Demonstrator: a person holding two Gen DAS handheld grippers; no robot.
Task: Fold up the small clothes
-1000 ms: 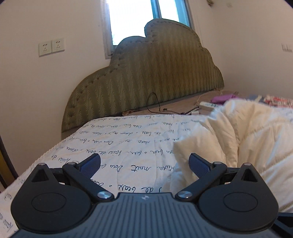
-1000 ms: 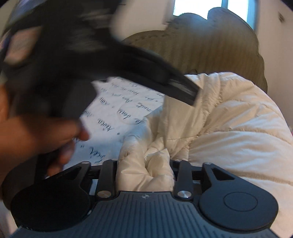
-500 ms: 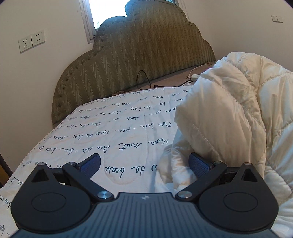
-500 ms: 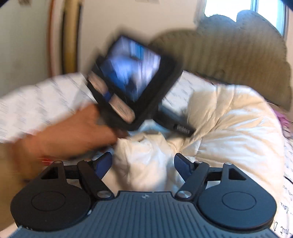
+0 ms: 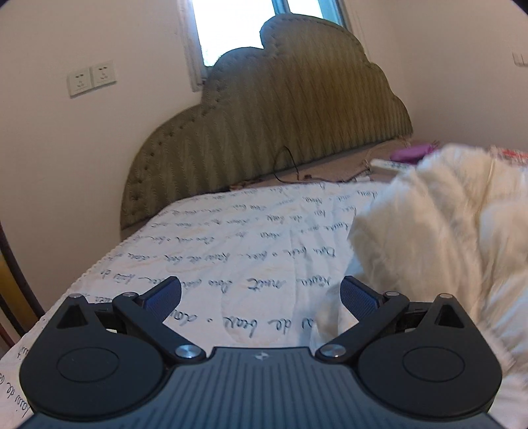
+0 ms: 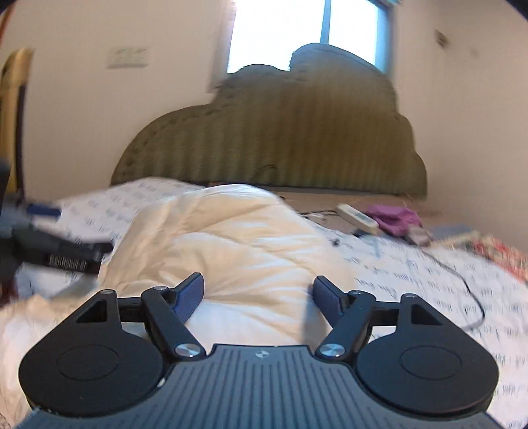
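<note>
A cream quilted puffy jacket lies bunched on the bed sheet, which is white with blue handwriting print. In the right wrist view my right gripper hovers just over the jacket's near side, open, with the fabric below the blue pads and not pinched. In the left wrist view my left gripper is open over bare sheet. There the jacket is blurred and sits beside the right finger. The left gripper also shows blurred at the left edge of the right wrist view.
An olive cloud-shaped headboard and a window stand behind the bed. A white remote, a purple cloth, a black cable and a patterned cloth lie at the back right. A chair frame stands at the left.
My right gripper was shut on a jacket fold, then opened and drew back and up. The left gripper and hand went from close in front to the left edge. The jacket dropped lower.
</note>
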